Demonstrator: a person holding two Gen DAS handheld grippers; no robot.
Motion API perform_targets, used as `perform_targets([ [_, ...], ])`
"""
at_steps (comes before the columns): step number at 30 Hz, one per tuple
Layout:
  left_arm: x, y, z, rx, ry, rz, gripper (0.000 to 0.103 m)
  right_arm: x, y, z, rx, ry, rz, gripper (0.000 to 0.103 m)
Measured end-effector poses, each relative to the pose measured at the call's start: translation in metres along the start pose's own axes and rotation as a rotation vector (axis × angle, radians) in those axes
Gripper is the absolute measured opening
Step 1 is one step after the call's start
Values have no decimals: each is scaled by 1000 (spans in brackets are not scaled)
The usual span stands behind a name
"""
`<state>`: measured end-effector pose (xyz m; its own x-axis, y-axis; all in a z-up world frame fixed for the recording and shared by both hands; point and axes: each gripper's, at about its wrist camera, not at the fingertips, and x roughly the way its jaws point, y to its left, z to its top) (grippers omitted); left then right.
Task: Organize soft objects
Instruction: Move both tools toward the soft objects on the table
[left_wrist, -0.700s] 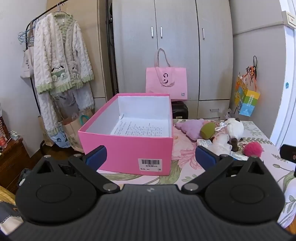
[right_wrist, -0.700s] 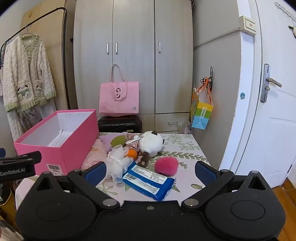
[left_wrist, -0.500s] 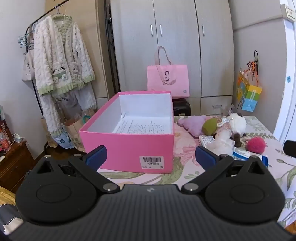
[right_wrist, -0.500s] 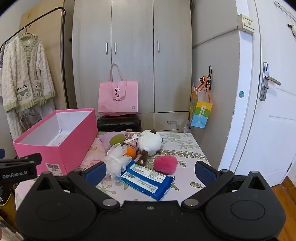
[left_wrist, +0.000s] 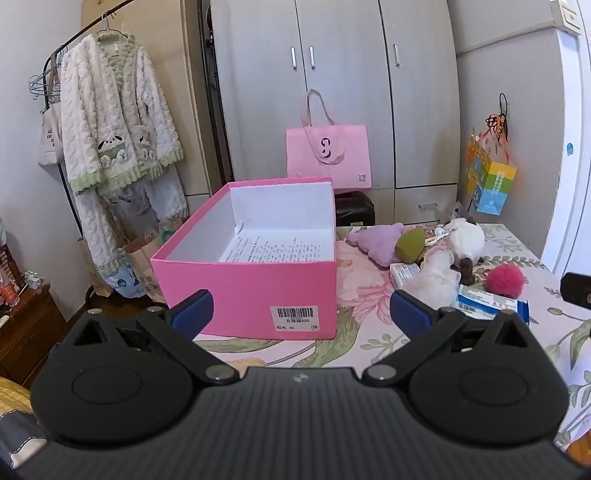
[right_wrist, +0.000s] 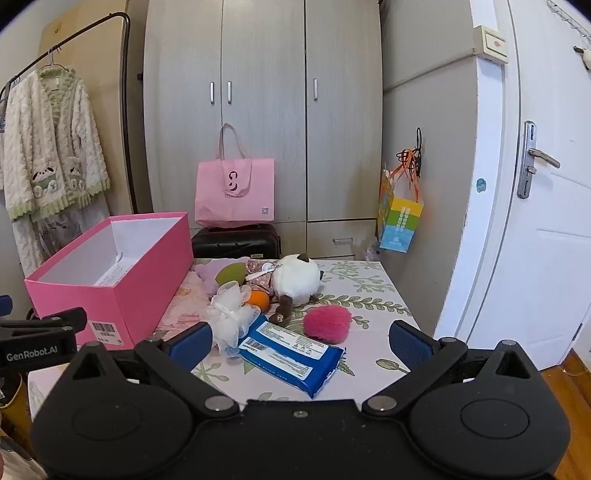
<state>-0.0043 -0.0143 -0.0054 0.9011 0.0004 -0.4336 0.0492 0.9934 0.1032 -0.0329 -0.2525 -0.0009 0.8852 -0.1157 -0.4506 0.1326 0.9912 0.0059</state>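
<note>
Left gripper (left_wrist: 299, 312): spread wide, empty, facing pink box (left_wrist: 251, 291) at centre frame. Right gripper (right_wrist: 299, 339): spread wide, empty, above blue packet (right_wrist: 291, 354); pink pompom (right_wrist: 327, 323) just beyond.

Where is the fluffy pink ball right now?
In the right wrist view, the pink ball lies on the flowered table, just behind the blue packet and right of the white plush toy's brown foot.

Hand-held gripper (left_wrist: 301, 312) spread wide, facing pink box (left_wrist: 255, 291).
</note>
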Motion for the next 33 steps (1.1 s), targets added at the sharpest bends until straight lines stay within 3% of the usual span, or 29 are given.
perform_targets([
  [16,-3,-2,-8,5,53,-59,103,6,-2,-7,3,41,17,103],
  [33,-11,7,-4,-45,40,-87,103,-7,-2,-6,-12,11,19,103],
])
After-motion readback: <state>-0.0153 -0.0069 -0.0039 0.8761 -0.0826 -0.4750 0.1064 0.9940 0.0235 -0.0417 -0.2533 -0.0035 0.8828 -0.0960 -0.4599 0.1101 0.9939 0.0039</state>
